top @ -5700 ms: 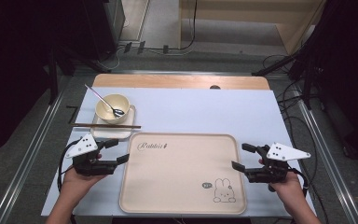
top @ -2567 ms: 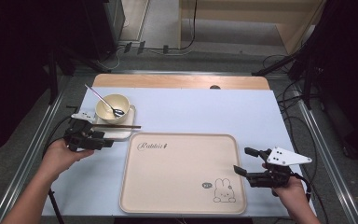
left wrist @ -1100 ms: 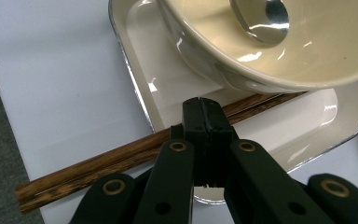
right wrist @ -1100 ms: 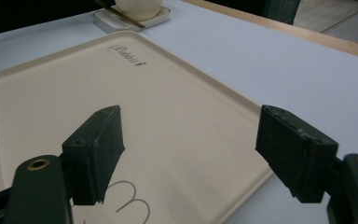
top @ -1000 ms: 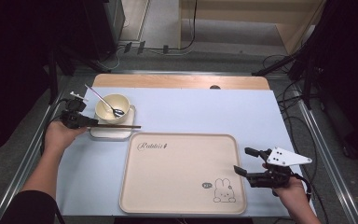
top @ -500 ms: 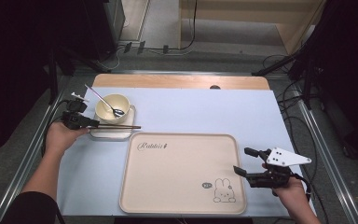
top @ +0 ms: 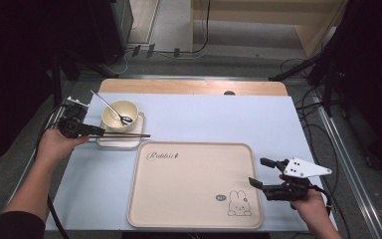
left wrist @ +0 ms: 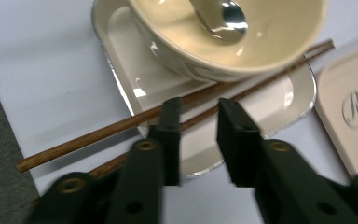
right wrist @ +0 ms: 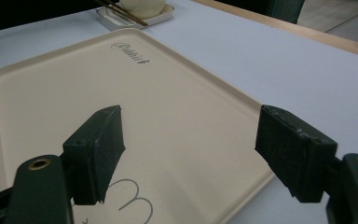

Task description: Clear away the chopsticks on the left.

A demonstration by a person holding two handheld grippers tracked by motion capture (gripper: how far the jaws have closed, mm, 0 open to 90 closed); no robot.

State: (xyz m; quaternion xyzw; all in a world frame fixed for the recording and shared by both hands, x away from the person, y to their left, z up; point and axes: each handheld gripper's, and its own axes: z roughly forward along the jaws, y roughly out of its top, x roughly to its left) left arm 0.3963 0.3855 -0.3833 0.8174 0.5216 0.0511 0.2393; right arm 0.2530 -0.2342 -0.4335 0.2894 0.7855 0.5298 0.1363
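A cream bowl (top: 119, 114) with a metal spoon (top: 114, 110) in it stands on a small pale plate (top: 117, 143) at the table's left. Two brown chopsticks (top: 127, 135) lie across the plate's front, in front of the bowl. My left gripper (top: 97, 132) is at their left end. In the left gripper view its jaws (left wrist: 200, 107) have just been opening and stand apart over the chopsticks (left wrist: 88, 137), with no pad pressing on them. My right gripper (top: 257, 172) hovers wide open over the right edge of the large beige tray (top: 194, 184).
The tray (right wrist: 74, 102) bears a rabbit drawing and script lettering and has nothing on it. Pale blue table cover runs beyond it to a wooden strip at the far edge. Cables lie on the floor around the table.
The left hand has gone from beside the tray's left edge up to the chopsticks at the small plate. Within the last second it barely shifts. The right hand keeps still.
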